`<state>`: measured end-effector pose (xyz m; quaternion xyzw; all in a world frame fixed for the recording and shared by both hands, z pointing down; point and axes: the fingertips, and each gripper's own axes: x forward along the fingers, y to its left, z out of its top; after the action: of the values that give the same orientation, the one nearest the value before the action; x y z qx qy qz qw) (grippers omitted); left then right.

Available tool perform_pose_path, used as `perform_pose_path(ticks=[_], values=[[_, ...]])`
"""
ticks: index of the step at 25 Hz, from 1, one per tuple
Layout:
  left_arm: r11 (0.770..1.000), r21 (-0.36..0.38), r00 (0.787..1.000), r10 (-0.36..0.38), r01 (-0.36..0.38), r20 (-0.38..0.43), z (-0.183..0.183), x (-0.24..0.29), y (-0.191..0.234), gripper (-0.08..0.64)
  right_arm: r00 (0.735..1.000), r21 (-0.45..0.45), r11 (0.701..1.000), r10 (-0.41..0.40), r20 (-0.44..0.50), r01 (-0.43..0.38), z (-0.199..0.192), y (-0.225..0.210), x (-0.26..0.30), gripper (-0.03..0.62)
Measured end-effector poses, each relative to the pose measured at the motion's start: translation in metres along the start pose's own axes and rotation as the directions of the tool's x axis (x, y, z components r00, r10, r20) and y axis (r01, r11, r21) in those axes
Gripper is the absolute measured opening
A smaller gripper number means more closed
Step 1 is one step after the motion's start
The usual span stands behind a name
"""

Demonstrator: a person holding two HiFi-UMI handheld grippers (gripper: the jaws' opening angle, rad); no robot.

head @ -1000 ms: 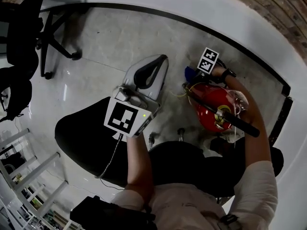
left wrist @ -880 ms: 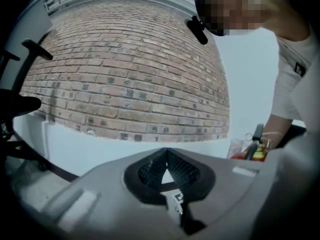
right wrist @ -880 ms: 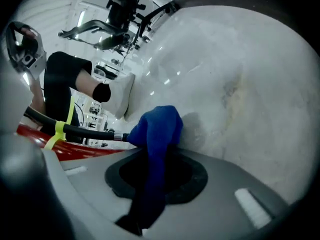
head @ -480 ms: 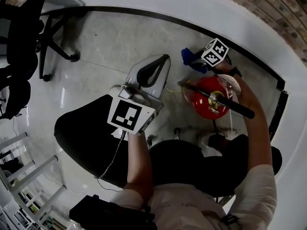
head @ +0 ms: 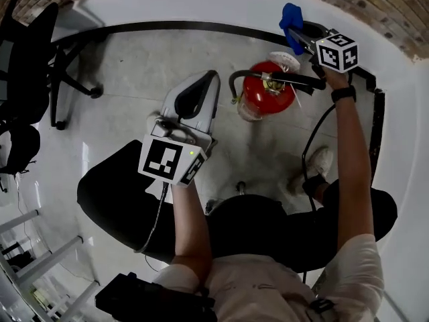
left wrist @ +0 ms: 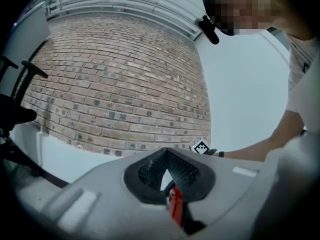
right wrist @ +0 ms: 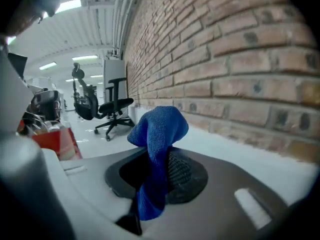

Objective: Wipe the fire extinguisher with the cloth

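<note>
The red fire extinguisher (head: 263,94) stands on the pale floor near the curved white wall, its black hose and handle on top. My right gripper (head: 299,36) is up beside the wall, above and right of the extinguisher, shut on the blue cloth (head: 290,17). In the right gripper view the cloth (right wrist: 158,134) sticks up out of the closed jaws of the right gripper (right wrist: 161,170), and the extinguisher (right wrist: 54,138) shows at the left. My left gripper (head: 205,82) hovers left of the extinguisher, shut and holding nothing. In the left gripper view the left gripper (left wrist: 167,160) points at the brick wall.
Black office chairs (head: 33,52) stand at the left. A black skirting strip (head: 167,25) runs along the white wall base. A black cable (head: 312,139) hangs from the right arm near a shoe (head: 316,164). A dark rounded seat (head: 114,193) lies under the left arm.
The right gripper has lifted the cloth off the extinguisher and up toward the wall. The extinguisher now sits higher and further left in view. The left gripper has barely shifted.
</note>
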<state>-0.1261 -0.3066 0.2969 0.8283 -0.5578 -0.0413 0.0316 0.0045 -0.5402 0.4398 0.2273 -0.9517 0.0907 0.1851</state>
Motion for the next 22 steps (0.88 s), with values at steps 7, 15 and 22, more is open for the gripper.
perform_pose_path(ticks=[7, 15, 22], values=[[0.999, 0.010, 0.999, -0.034, 0.033, 0.031, 0.014, -0.063, -0.074, 0.002, 0.948, -0.103, 0.949, -0.281, 0.151, 0.298, 0.028, 0.042, -0.136, 0.077], [0.998, 0.036, 0.996, -0.062, 0.060, 0.060, 0.024, -0.148, -0.165, 0.002, 0.887, -0.041, 0.923, -0.355, 0.297, 0.383, 0.009, 0.172, -0.259, 0.078], [0.998, 0.044, 0.997, -0.052, 0.049, 0.062, 0.020, -0.246, -0.239, 0.002, 0.864, -0.034, 0.924, -0.342, 0.370, 0.380, -0.022, 0.339, -0.319, 0.078]])
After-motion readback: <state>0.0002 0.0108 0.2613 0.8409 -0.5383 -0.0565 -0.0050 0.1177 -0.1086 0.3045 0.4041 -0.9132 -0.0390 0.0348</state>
